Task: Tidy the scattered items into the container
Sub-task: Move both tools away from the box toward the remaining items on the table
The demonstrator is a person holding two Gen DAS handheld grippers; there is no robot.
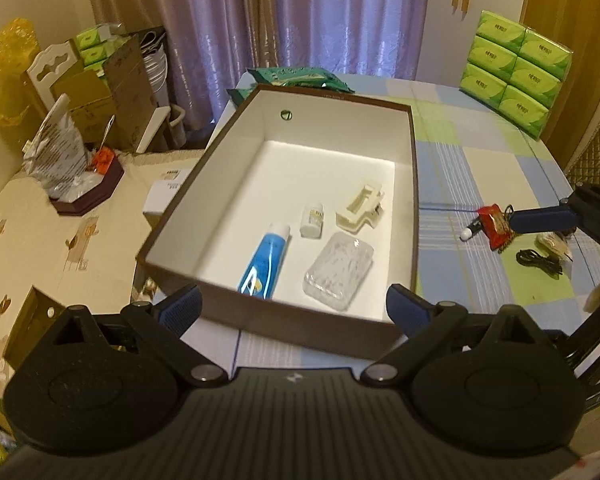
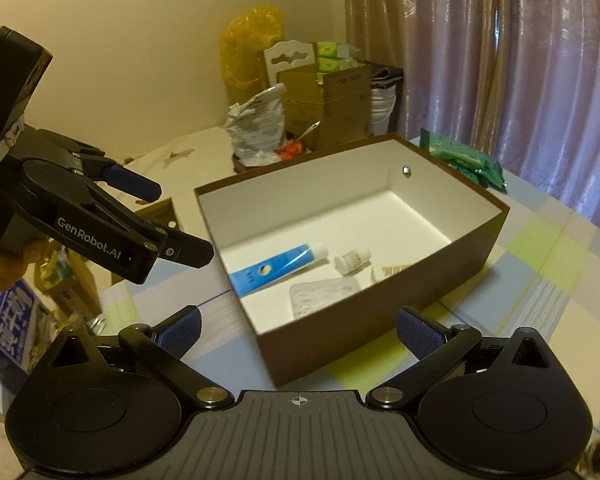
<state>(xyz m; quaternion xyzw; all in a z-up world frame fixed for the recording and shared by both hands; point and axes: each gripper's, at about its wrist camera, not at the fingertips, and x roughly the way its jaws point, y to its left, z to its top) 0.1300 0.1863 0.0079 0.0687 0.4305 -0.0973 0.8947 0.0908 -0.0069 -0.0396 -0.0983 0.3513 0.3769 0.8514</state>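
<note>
A brown box [image 1: 300, 322] with a white inside stands on the checked tablecloth. In it lie a blue tube [image 1: 265, 260], a small white bottle [image 1: 312, 222], a cream hair clip [image 1: 362, 208] and a clear plastic case [image 1: 338, 274]. My left gripper [image 1: 294, 308] hangs open over the box's near wall, holding nothing. To the right of the box on the cloth lie a red packet [image 1: 494, 226], a white-tipped pen [image 1: 469, 233], a black cable [image 1: 540, 262] and a beige item [image 1: 554, 244]. My right gripper [image 2: 298, 330] is open and empty by the box's corner; one blue finger [image 1: 540, 216] shows beside the red packet.
Green tissue packs [image 1: 516, 76] are stacked at the table's far right. A green packet [image 1: 300, 78] lies behind the box. Left of the table are cardboard boxes [image 1: 112, 96], a silver bag [image 1: 56, 148] and a dark tray [image 1: 96, 196]. A hand holds the left gripper [image 2: 182, 222].
</note>
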